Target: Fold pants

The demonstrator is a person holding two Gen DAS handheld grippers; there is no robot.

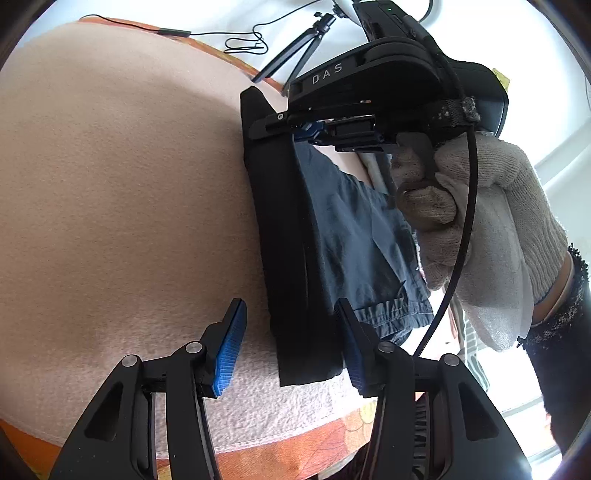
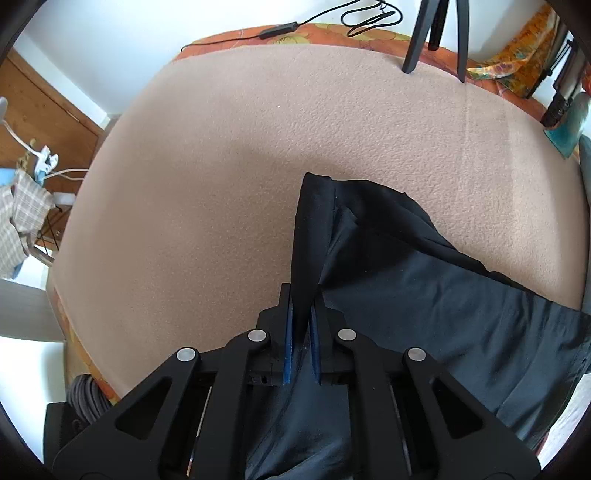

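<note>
Dark navy pants (image 1: pixel 332 236) hang over the edge of a table covered by a beige blanket (image 1: pixel 110 166). My left gripper (image 1: pixel 291 347) is open, its blue pads on either side of the pants' lower corner, not closed on it. My right gripper (image 1: pixel 310 131) is seen from the left wrist view, held by a gloved hand, shut on the pants' upper corner. In the right wrist view the right gripper (image 2: pixel 303 325) is shut on a fold of the pants (image 2: pixel 424 288), which spread to the right over the blanket (image 2: pixel 258 166).
A black tripod (image 2: pixel 436 33) and a black cable (image 2: pixel 280 27) stand at the table's far edge. An orange patterned cloth (image 1: pixel 314 446) lies under the blanket. A wooden door (image 2: pixel 44 122) and a chair with checked cloth (image 2: pixel 22 218) are at the left.
</note>
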